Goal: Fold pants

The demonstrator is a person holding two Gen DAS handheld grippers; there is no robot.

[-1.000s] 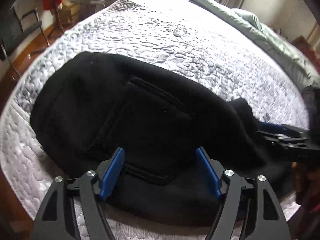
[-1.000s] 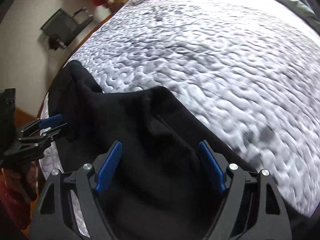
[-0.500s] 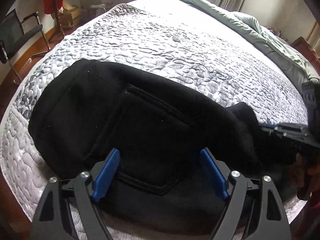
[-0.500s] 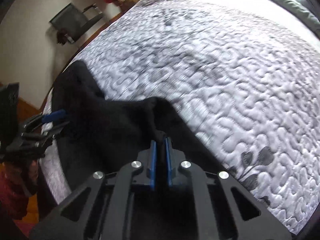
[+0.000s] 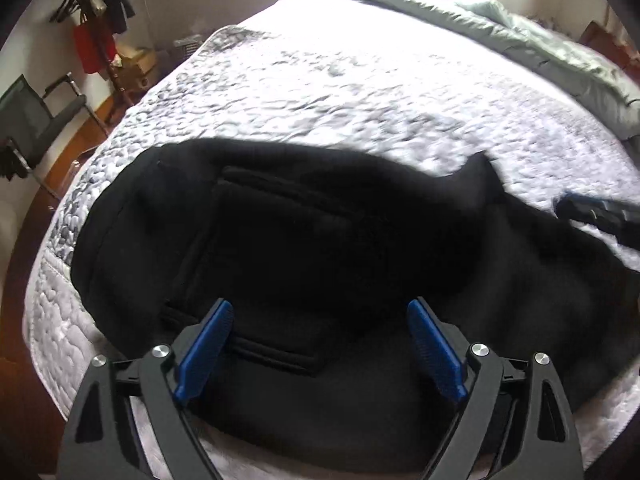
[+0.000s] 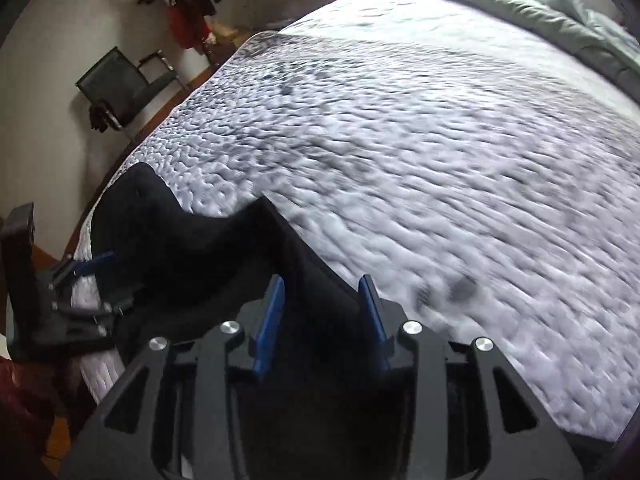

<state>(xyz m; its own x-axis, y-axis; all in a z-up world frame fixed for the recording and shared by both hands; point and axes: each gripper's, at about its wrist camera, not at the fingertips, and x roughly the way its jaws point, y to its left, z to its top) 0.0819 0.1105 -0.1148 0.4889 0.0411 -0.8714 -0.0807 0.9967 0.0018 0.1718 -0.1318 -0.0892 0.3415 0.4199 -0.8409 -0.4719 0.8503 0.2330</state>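
Note:
Black pants (image 5: 320,240) lie across the near edge of a white quilted bed (image 5: 380,92), back pocket up. My left gripper (image 5: 320,320) is open and hovers over the waist end near the pocket. My right gripper (image 6: 320,292) is part open with black cloth lying between its blue pads; the pants (image 6: 192,240) run from it to the left. A point of cloth (image 5: 480,164) sticks up toward the bed's middle. The right gripper shows at the right of the left wrist view (image 5: 592,212), and the left gripper shows at the left of the right wrist view (image 6: 84,276).
A grey-green duvet (image 5: 520,28) is bunched along the far side of the bed. A dark chair (image 5: 36,124) and a coat stand with red clothing (image 5: 96,40) stand on the wooden floor to the left.
My right gripper shut on the cloth half a second ago and has now opened partway. The cloth edge has shifted farther onto the bed. The left gripper stayed open and rose slightly.

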